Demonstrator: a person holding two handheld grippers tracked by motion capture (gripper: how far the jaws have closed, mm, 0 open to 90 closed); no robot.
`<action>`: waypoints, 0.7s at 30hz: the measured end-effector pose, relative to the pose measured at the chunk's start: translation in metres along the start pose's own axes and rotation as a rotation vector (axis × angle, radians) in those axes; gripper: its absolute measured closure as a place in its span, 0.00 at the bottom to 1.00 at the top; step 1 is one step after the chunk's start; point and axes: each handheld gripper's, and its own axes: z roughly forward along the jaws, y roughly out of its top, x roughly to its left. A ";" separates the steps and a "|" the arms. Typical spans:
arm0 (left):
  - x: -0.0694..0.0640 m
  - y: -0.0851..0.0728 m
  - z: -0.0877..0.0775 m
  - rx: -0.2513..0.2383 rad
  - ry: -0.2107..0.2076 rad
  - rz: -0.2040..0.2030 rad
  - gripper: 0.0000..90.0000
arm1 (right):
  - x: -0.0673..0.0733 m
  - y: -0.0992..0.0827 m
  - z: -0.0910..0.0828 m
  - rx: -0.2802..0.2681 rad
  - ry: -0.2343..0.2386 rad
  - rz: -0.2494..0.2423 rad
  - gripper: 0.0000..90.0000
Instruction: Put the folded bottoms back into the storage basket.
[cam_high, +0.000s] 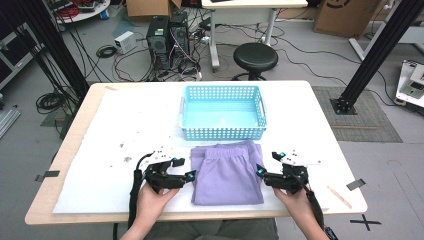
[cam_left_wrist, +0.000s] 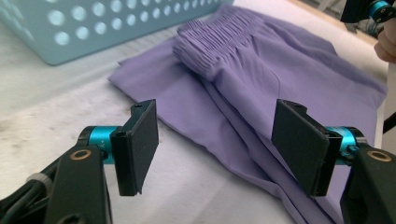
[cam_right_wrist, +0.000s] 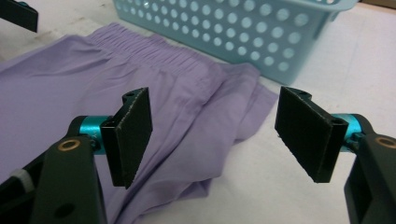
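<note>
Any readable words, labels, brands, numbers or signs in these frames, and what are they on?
None can be read.
Cardboard box on the floor, top right: a dark printed mark, cut off and too blurred to read.
Purple shorts, blue basket: no visible text.

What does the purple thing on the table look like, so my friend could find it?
Find the light blue plastic basket with round holes in the middle of the white-covered table. Right in front of it, on the person's side, lies a folded pair of soft lilac cloth shorts. It is the only purple thing there, with a gathered, crinkly waistband nearest the basket.
</note>
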 end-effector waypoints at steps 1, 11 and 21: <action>-0.001 0.000 0.002 0.013 0.001 -0.003 0.35 | 0.002 -0.001 0.001 0.007 0.004 -0.005 0.31; -0.015 0.000 0.010 0.061 0.045 -0.036 0.35 | 0.010 -0.008 0.016 0.136 -0.001 0.026 0.31; -0.019 0.003 0.006 0.004 0.007 -0.084 0.34 | 0.008 -0.009 0.013 0.130 -0.007 0.046 0.31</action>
